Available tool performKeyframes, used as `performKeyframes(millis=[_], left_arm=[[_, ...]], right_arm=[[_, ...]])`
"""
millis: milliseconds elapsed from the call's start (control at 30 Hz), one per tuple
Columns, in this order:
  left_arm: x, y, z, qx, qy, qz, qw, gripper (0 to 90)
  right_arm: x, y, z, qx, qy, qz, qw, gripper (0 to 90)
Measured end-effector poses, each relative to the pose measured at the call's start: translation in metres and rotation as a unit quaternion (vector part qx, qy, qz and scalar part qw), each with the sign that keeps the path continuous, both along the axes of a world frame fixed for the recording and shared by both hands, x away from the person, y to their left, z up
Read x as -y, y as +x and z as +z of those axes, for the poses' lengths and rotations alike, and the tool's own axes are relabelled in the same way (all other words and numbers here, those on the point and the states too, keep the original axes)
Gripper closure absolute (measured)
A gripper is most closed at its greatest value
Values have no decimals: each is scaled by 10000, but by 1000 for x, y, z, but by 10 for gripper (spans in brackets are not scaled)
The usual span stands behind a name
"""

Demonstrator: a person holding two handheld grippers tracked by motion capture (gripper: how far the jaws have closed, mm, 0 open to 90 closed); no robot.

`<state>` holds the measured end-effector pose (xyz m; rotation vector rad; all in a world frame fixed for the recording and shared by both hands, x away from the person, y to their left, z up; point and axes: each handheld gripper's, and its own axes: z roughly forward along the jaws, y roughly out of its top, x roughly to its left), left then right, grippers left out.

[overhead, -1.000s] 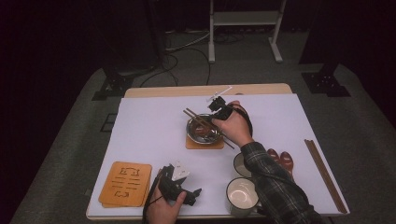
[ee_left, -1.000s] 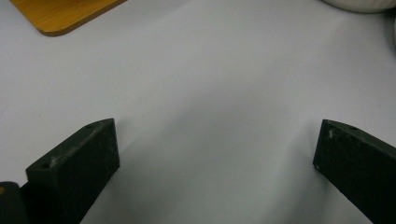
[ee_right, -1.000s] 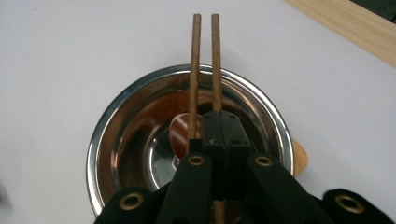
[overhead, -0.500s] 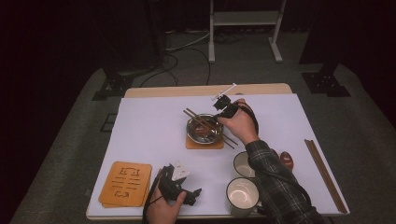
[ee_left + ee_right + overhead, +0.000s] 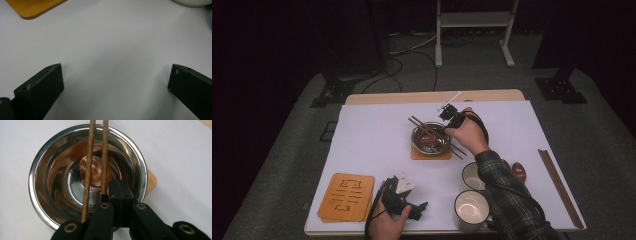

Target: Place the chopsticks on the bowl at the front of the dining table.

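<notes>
At the far left of the desk (image 5: 372, 125), near its front edge, lies a wooden coaster (image 5: 347, 196) with cut-out lines, and its corner also shows at the top left of the left claw view. Just to the right of it, the left claw (image 5: 414, 210) rests low over the white desk top in the person's left hand (image 5: 384, 225); in its own view the two black jaws stand spread wide apart with bare white surface between them and nothing held. Farther back, about mid-desk, a steel bowl (image 5: 428, 139) sits on a second wooden coaster (image 5: 430, 152), whose corner peeks out beside the bowl's rim in the right claw view. Inside the bowl lies a reddish-brown spoon-like piece (image 5: 96, 170), seen at the bottom of the bowl. A pair of brown chopsticks (image 5: 432, 135) lies slantwise across the bowl, the tips reaching past its far-left rim. The right claw (image 5: 451, 116), held by the person's right hand (image 5: 469, 132) just behind and to the right of the bowl, has its jaws pressed together and is pinching the chopsticks near their end; from the claw's own camera the two sticks run up from the jaws over the bowl's middle. Nearer the person, right of the left claw, stand two white mugs (image 5: 472, 207), one behind the other, partly covered by the plaid sleeve (image 5: 507, 195). Just beside the sleeve lies a reddish-brown rest (image 5: 519, 171), and at the far right edge a second pair of chopsticks (image 5: 559, 187) lies lengthwise on the desk.
</notes>
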<state>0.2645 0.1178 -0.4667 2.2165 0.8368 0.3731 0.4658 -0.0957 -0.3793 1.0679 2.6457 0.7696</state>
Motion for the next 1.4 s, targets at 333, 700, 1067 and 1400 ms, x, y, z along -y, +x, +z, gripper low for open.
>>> performKeyframes(millis=[333, 700, 1067, 1400], left_arm=[[0, 0, 0, 0, 2, 0, 10000, 0], [0, 0, 0, 2, 0, 1, 10000, 0], [0, 0, 0, 1, 0, 1, 10000, 0], [0, 0, 0, 1, -1, 2, 10000, 0]], right_arm=[[-4, -1, -3, -245, -86, 148, 9996, 899], [-7, -4, -3, -385, -51, 312, 9988, 899], [-13, -7, -3, -540, 12, 475, 9974, 899], [-20, -10, -4, -624, 46, 641, 9960, 900]])
